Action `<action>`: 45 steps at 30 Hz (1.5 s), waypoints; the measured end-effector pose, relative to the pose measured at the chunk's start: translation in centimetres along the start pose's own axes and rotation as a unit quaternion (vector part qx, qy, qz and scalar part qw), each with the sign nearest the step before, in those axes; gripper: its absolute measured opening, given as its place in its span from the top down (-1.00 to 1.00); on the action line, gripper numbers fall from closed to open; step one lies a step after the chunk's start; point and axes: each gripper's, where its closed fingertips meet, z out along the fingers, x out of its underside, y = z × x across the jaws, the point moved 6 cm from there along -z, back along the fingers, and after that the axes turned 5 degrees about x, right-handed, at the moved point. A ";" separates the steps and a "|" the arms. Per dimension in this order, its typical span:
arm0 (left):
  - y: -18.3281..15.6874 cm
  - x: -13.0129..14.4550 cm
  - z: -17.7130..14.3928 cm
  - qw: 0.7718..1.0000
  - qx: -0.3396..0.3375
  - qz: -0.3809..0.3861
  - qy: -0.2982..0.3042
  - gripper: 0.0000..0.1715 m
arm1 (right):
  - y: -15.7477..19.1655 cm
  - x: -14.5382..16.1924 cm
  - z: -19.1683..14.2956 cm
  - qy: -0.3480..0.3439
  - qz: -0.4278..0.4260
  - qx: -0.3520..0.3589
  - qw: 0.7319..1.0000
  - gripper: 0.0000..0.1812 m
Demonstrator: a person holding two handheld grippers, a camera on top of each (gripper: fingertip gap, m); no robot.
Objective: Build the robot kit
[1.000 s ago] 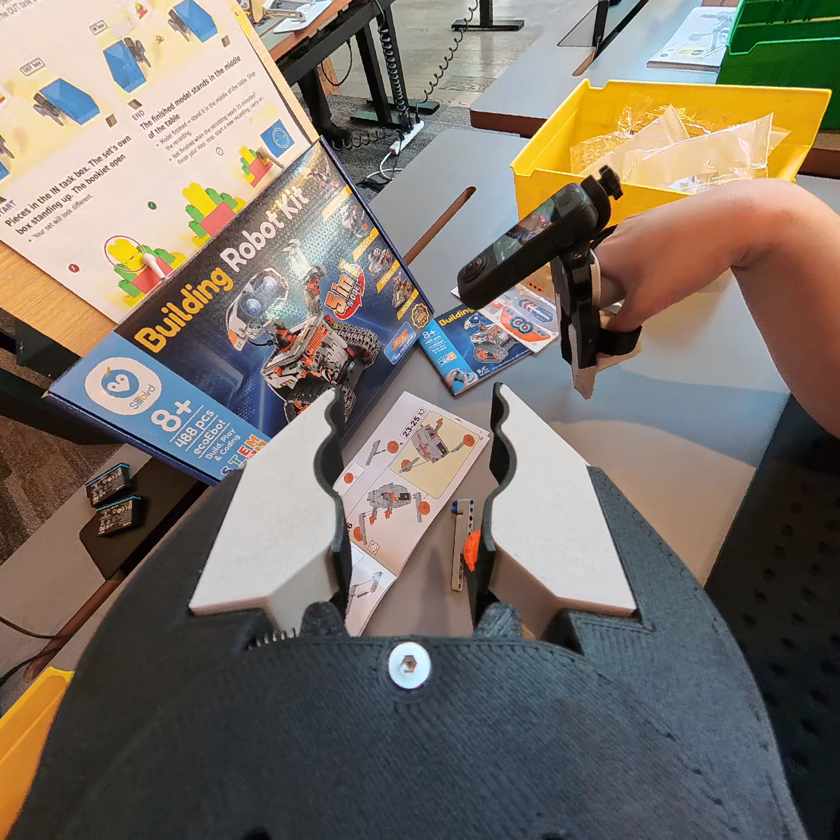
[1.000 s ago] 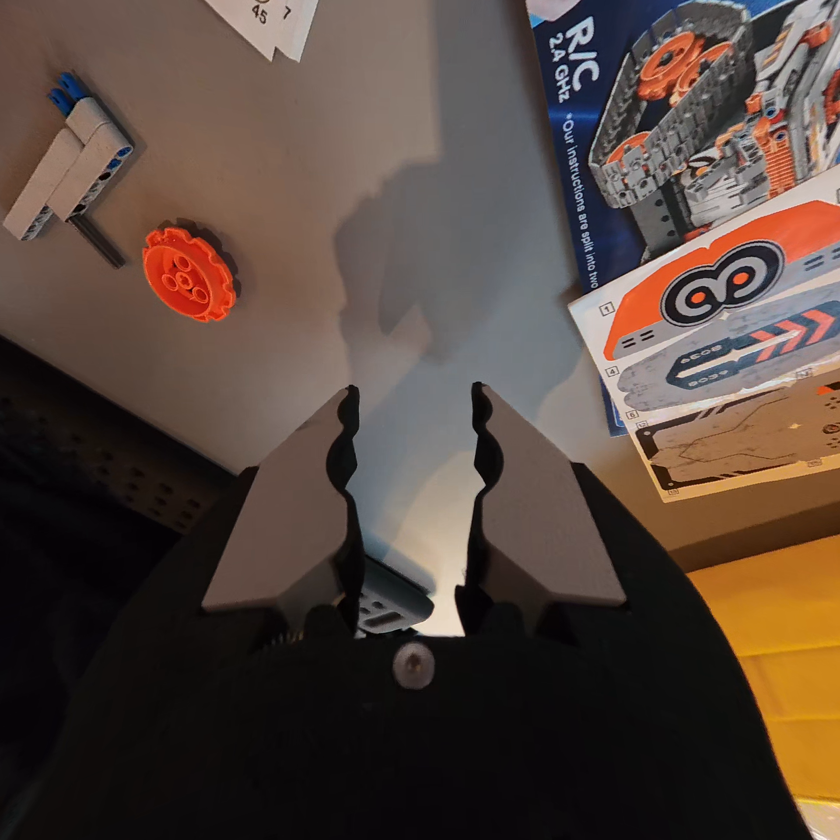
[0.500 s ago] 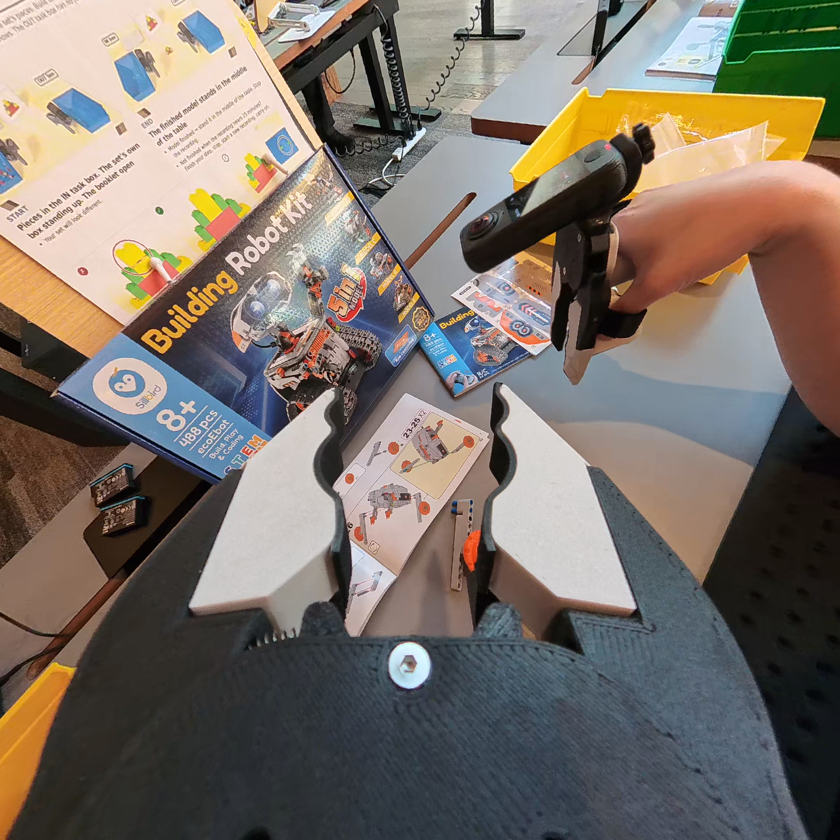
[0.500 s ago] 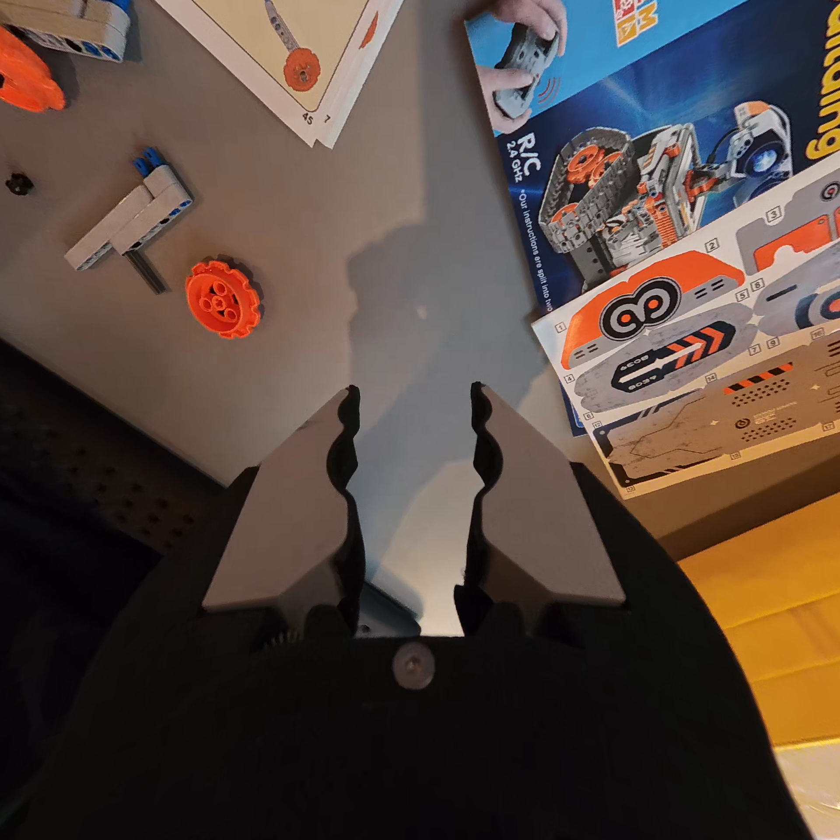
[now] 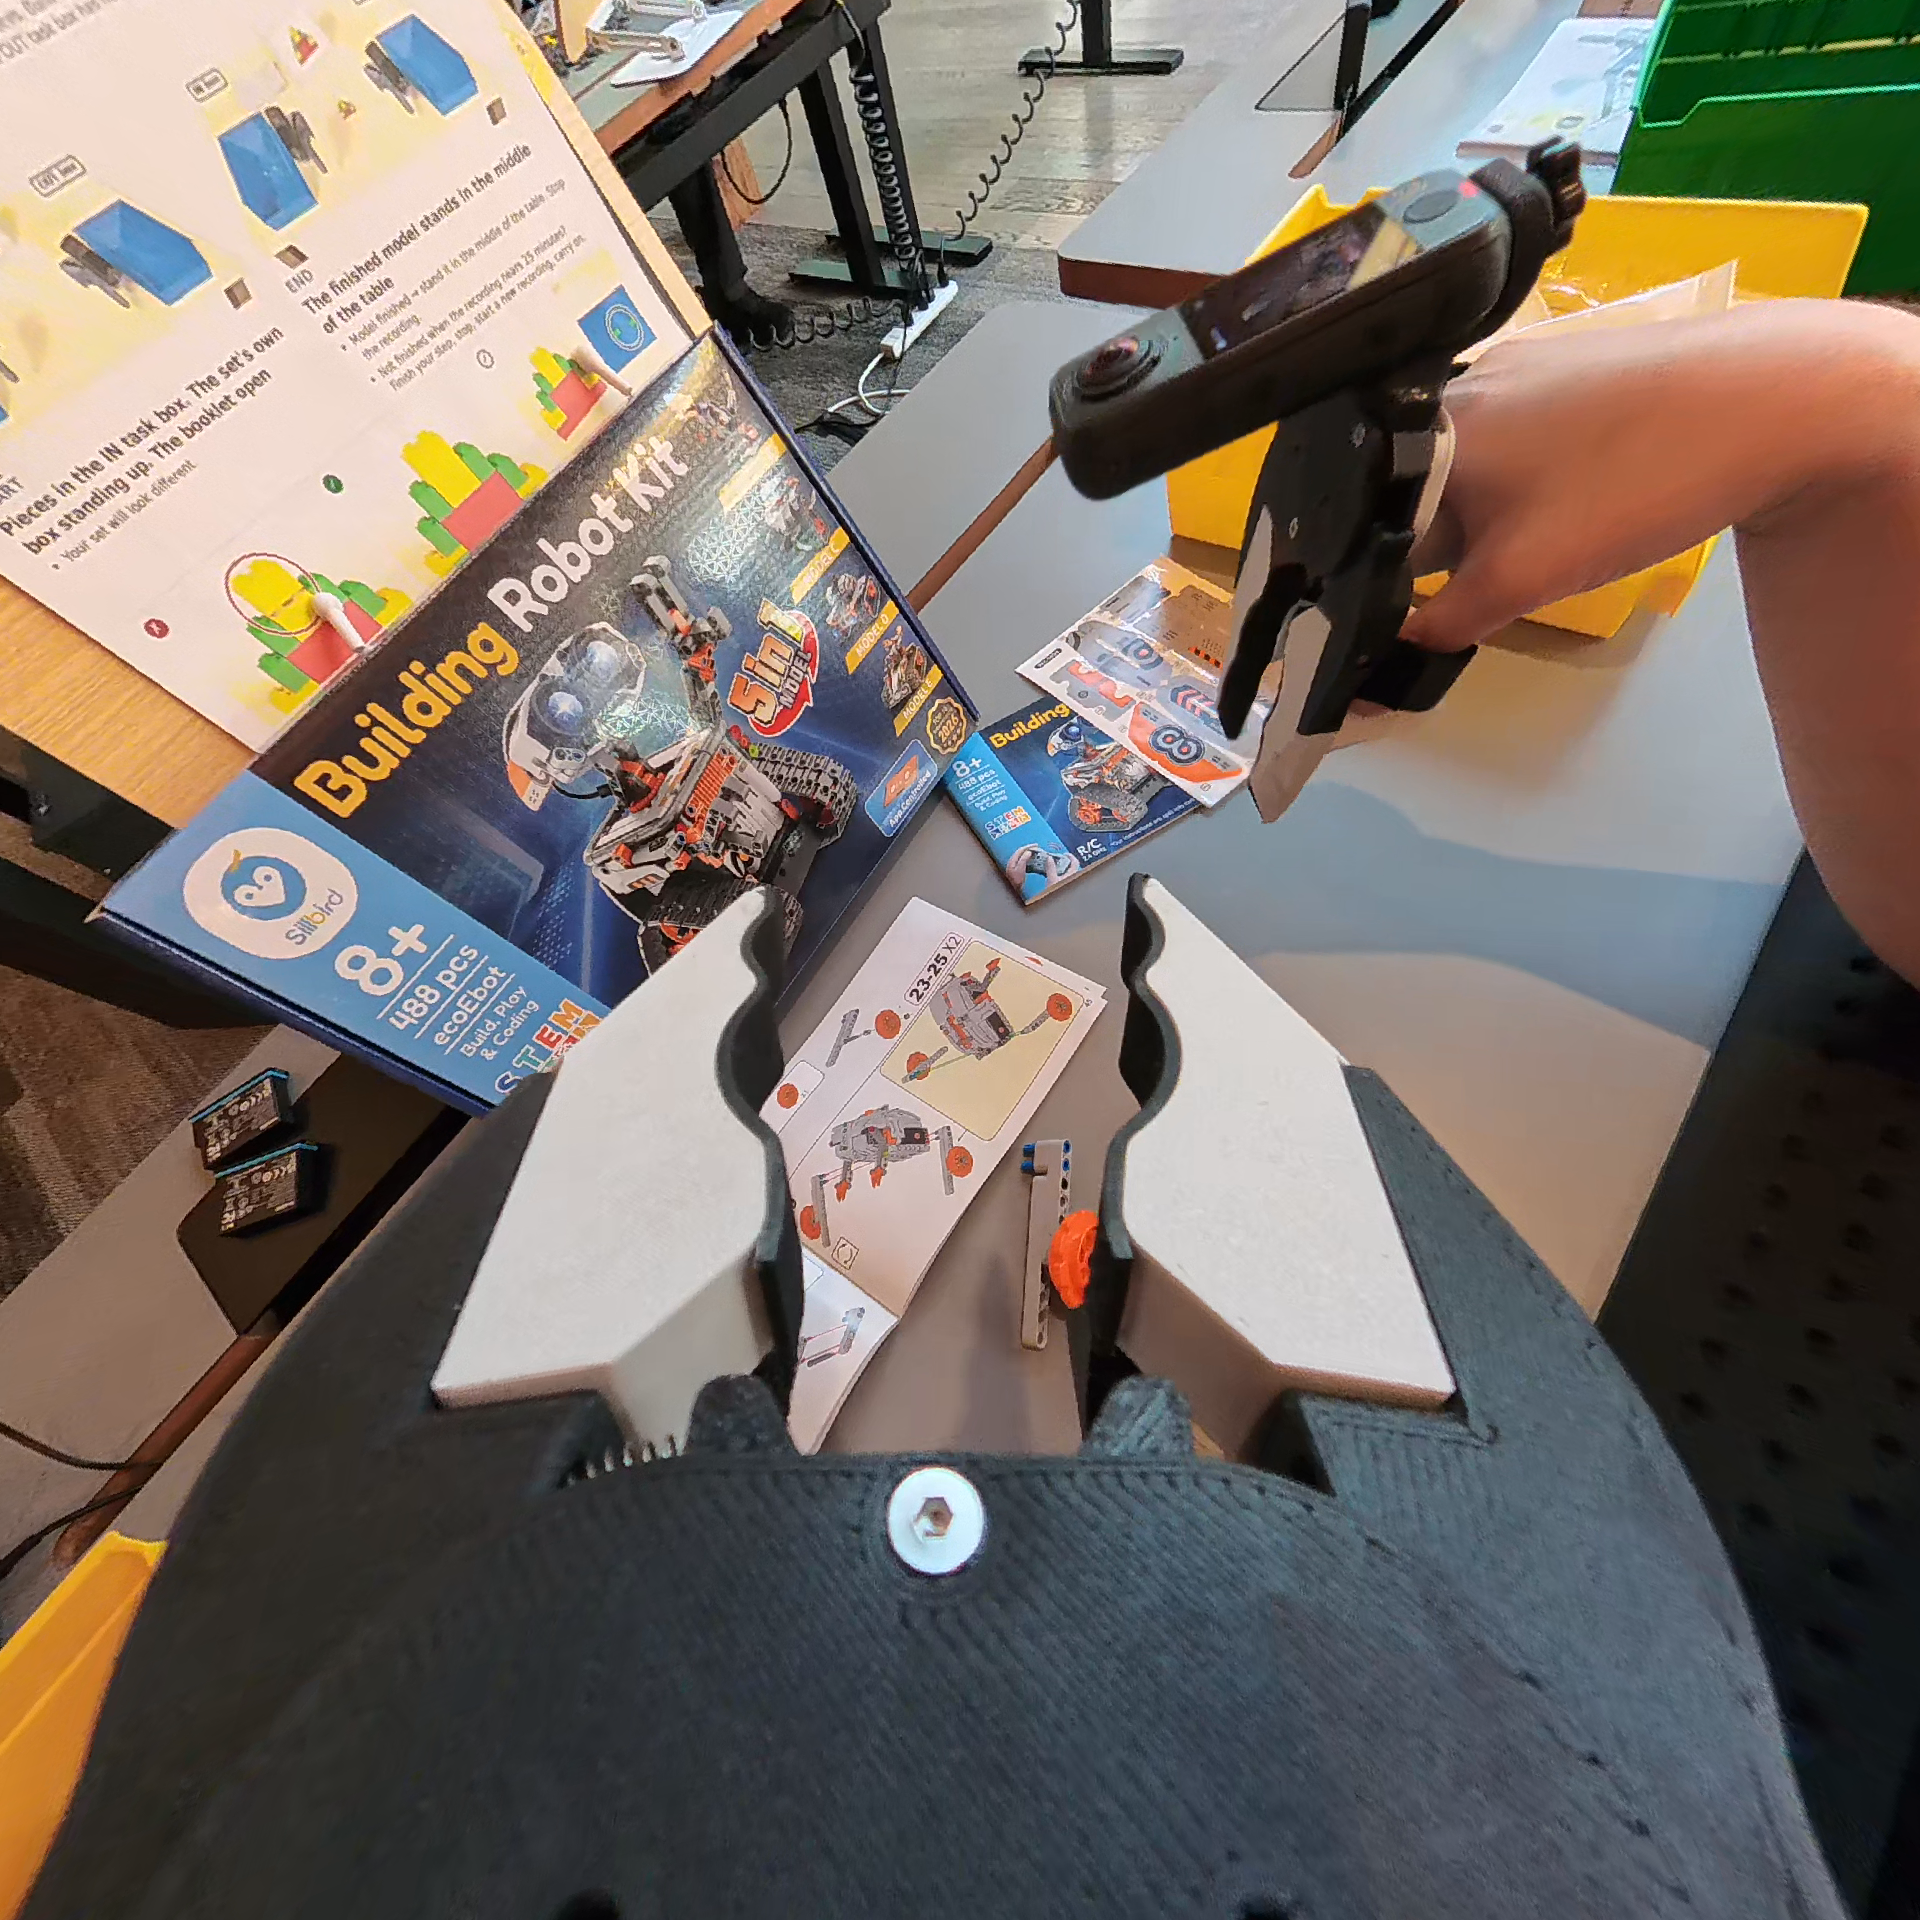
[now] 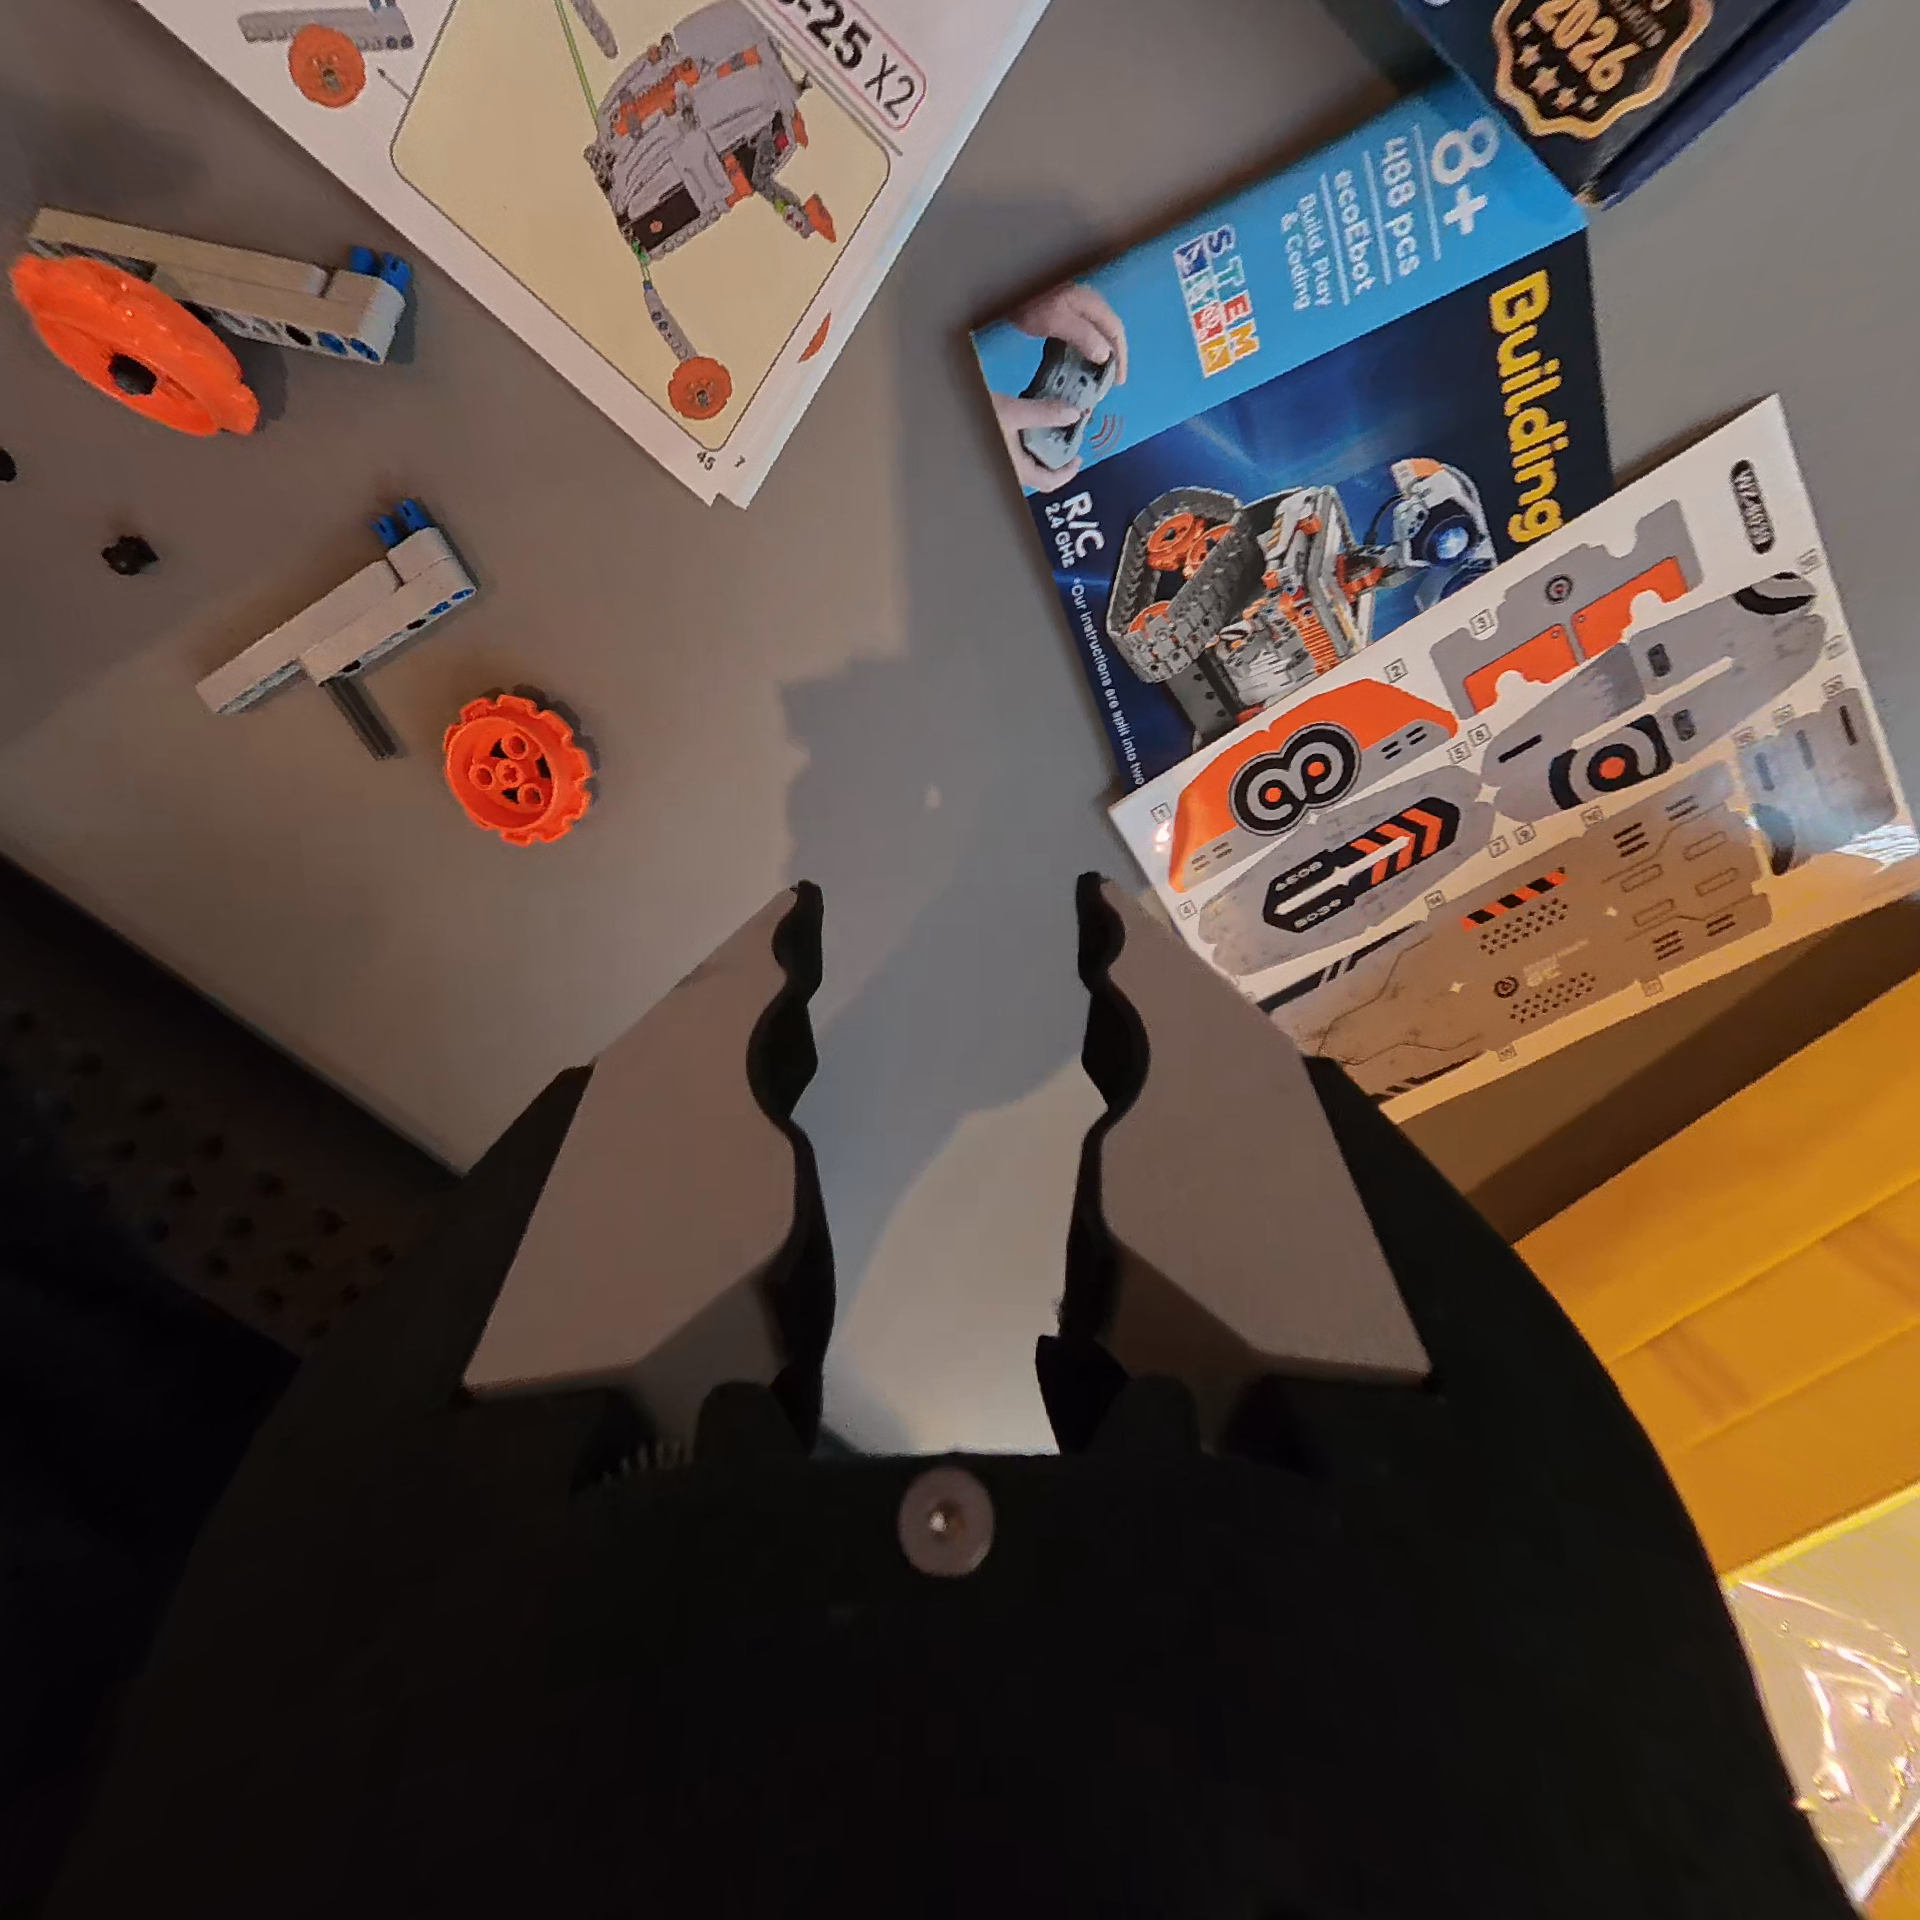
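Both claws (image 5: 948, 914) (image 6: 943, 899) open, empty

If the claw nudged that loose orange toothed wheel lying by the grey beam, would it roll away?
Probably not: the small orange toothed plastic wheel lies flat on the grey tabletop, so it should slide. It looks light and rigid. Tipped onto its rim, it could roll.

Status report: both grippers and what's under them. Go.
Left gripper open, empty, over open booklet and grey beam. Right gripper open, empty, above bare table; loose orange wheel and sticker sheet either side. Nothing between the jaws.
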 end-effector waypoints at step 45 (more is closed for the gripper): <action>-0.2 0.4 0.7 1.000 0.011 -0.003 0.019 0.24 | -3.2 -3.8 -14.0 -0.531 0.124 -0.001 0.838 0.36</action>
